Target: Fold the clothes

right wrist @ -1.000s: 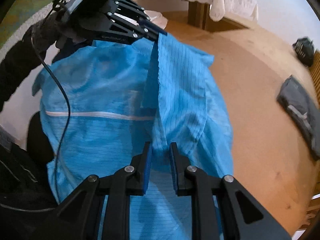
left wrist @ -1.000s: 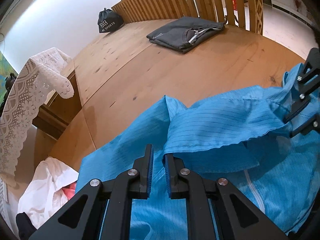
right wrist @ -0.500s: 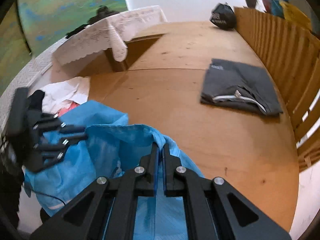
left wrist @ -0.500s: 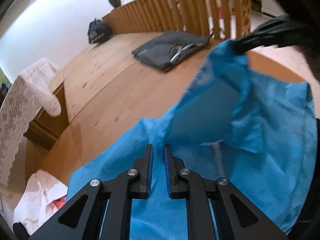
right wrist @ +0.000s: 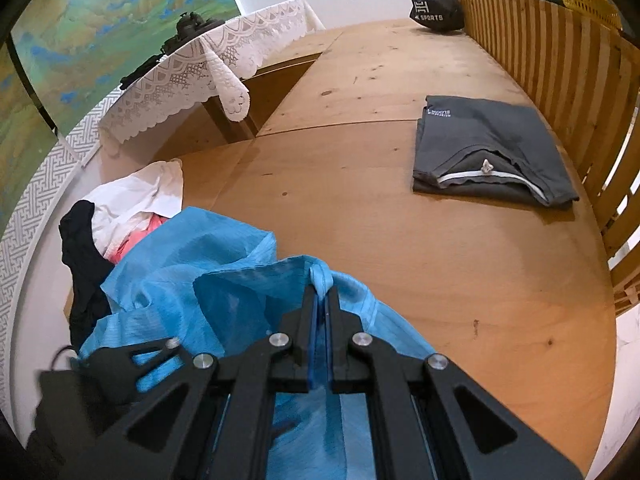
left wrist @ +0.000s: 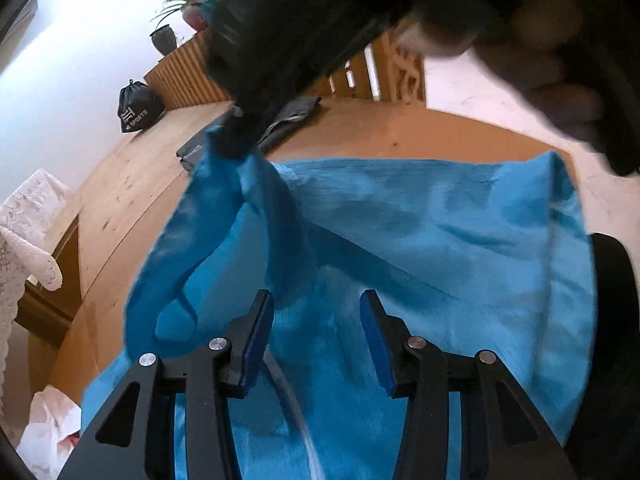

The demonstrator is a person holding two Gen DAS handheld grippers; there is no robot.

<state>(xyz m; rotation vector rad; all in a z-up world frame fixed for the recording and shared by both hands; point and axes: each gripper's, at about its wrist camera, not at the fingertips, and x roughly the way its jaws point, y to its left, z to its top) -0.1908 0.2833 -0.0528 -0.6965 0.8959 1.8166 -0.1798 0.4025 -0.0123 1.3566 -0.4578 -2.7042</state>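
A bright blue garment (left wrist: 440, 240) lies crumpled at the near edge of the wooden table (right wrist: 400, 260). My right gripper (right wrist: 322, 284) is shut on a pinched fold of the blue garment (right wrist: 180, 264) and holds it raised. In the left wrist view, the right gripper (left wrist: 236, 140) is a dark blur at the top with the cloth hanging from it, and a hand shows at the upper right. My left gripper (left wrist: 316, 300) is opening just above the garment; its blue pads stand apart and do not press on the cloth. It also appears blurred in the right wrist view, left gripper (right wrist: 156, 364).
A folded grey garment (right wrist: 488, 152) lies at the far right of the table beside a wooden slatted rail (right wrist: 560, 60). A black sports bag (right wrist: 436, 4) sits at the far end. A pile of white, pink and black clothes (right wrist: 132, 200) lies left, near a lace-covered side table (right wrist: 192, 76).
The left gripper's jaws have parted and released the blue cloth. The right gripper closed on a fold, rolled, and lifted it up across the left wrist view.
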